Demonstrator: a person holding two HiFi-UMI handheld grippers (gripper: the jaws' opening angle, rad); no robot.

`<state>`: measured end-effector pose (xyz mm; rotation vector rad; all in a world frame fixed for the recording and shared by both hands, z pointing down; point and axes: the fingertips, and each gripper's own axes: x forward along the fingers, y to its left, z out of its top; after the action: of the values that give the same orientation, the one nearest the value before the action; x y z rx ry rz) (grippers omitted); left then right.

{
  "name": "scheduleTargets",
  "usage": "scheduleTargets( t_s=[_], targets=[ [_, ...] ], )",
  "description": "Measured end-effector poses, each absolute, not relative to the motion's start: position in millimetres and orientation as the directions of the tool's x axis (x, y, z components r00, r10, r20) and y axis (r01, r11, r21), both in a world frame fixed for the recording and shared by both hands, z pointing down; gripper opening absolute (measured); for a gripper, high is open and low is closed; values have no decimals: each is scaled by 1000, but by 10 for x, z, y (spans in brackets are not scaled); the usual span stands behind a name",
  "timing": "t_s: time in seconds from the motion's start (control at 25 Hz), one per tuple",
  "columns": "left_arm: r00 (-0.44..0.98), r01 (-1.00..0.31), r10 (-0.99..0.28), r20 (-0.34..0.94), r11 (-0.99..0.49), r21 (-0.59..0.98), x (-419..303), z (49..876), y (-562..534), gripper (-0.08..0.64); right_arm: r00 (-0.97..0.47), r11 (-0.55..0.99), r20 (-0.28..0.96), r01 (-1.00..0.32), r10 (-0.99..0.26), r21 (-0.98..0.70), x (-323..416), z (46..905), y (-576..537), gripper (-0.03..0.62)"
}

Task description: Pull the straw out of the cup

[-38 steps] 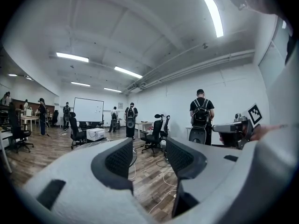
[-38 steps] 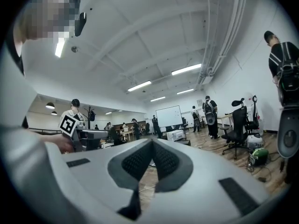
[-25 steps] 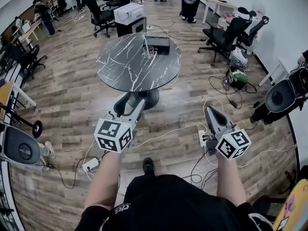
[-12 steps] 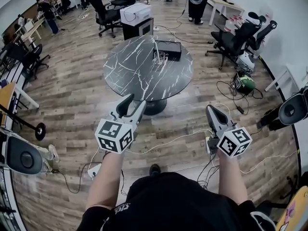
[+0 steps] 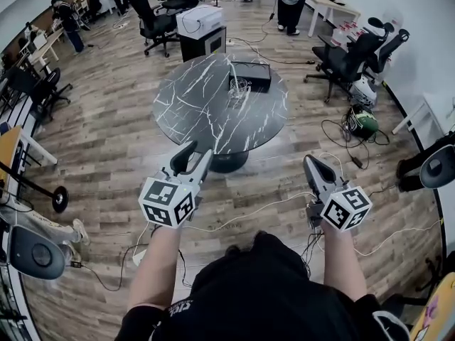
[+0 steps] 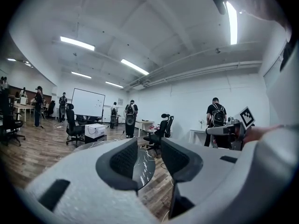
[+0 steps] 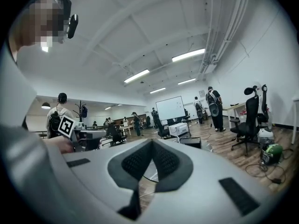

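Note:
A clear cup (image 5: 239, 87) with a white straw (image 5: 233, 70) upright in it stands at the far side of the round black marble table (image 5: 206, 112). Both grippers hang well short of the table, over the wood floor. My left gripper (image 5: 193, 155) (image 6: 148, 155) points at the table's near edge; its jaws are closing, a gap shows between them and nothing is in it. My right gripper (image 5: 313, 165) (image 7: 152, 160) is to the right, its jaws meeting, with nothing held. Each gripper's marker cube sits near the person's hand.
A black box (image 5: 250, 77) lies beside the cup. A white printer (image 5: 199, 20) on a cabinet stands behind the table. Office chairs (image 5: 345, 59) are at the right, with cables (image 5: 249, 203) across the floor ahead. People stand at the far wall.
The person has stepped toward the table, which is now closer in the head view. Both grippers moved forward with them. The left jaws have narrowed.

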<state>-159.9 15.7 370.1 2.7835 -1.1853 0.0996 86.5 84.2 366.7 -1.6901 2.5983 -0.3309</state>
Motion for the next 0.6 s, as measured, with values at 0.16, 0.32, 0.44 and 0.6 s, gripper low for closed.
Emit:
scheduleTargets(
  t_s=[0.16,0.32,0.44,0.6],
  targets=[
    [695,-719,-709,117,-689,95,-1507,3789,-23,150,-419,393,108,-897,-901,-200,926,3764,691,6],
    [697,-716,-705,127,-692,92,-1349,3820,-298,146,-417,387,112,-895,-902,-220,1088,3851,411,6],
    [687,-726,-714,139,-682,89,-1247,3839,-556,144,-423,391,111,-891,-899,-229,1214,3881,139,6],
    [679,-734,-719,146,-672,99,-1057,3876,-957,144,-438,404,111,-882,-892,-242,1399,3943,-287,6]
  ],
)
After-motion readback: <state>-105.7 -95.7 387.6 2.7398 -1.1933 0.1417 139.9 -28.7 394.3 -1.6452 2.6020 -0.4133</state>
